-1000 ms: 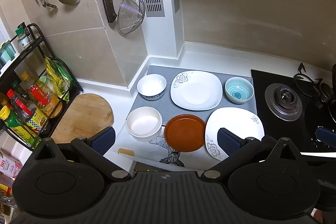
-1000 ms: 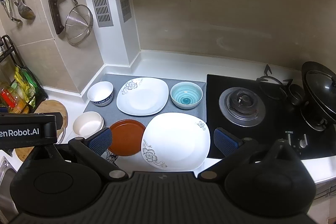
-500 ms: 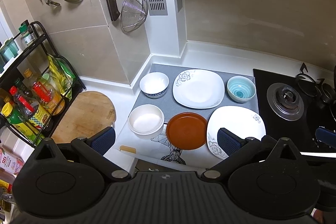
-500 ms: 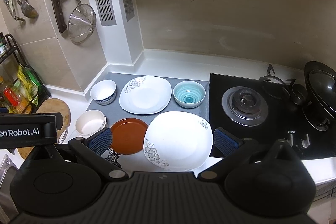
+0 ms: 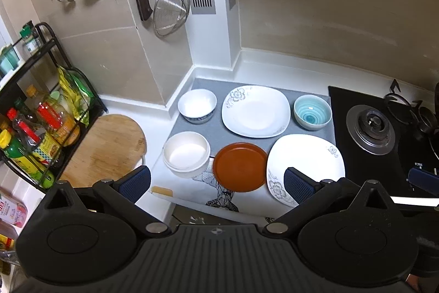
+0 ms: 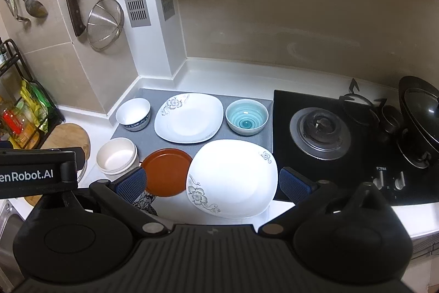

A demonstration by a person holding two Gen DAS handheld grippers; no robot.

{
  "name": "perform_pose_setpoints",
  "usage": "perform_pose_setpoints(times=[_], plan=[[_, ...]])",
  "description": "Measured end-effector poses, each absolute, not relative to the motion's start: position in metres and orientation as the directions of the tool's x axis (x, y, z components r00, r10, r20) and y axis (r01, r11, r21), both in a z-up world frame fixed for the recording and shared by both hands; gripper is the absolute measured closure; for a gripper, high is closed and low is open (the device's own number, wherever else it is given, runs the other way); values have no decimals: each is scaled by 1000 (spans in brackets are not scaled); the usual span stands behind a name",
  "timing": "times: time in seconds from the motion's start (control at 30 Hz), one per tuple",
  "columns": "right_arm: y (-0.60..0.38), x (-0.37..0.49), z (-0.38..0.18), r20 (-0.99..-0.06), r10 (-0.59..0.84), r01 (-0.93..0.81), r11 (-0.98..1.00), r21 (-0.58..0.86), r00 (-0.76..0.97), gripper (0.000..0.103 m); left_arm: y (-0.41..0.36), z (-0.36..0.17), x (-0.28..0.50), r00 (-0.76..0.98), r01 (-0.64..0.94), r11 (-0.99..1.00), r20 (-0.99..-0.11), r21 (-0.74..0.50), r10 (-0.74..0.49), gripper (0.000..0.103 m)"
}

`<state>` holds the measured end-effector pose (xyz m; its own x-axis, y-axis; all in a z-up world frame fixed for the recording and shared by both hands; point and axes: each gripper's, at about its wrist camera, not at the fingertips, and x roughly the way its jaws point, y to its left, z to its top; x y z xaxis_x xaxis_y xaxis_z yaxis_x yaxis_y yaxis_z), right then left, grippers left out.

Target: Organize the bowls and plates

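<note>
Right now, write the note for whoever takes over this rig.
Left tool: open, empty, held above the near edge of the mat.
Right tool: open, empty, above the near flowered plate.
On the grey mat: far row holds a white bowl, far flowered plate and teal bowl; near row holds a cream bowl, brown plate and the near flowered plate.
Done: nothing stacked.
Left: group plates together, bowls together.

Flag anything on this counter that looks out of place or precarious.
The near white plate overhangs the counter's front edge and overlaps the brown plate. Nothing looks spilled or broken.
</note>
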<state>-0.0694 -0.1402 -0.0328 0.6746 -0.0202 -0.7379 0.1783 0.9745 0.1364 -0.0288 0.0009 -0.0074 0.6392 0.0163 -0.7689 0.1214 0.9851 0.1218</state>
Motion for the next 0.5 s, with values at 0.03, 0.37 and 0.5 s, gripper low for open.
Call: perform_pose_setpoints(times=[0.03,0.37,0.5], plan=[[-140,-69,-35,-732,-23,176,975,133,681,0,1,-10,-28,635,124,985,-772,119,14,0],[-140,-50,-85,-725,56,130,972,198,686,0,18,-66,-9,631,197,979,-771,51,-86,0],[-143,-54,-116,-684,62,106,974,201,726,0,26,-103,1,646,236,972,-748,10,-150,0]])
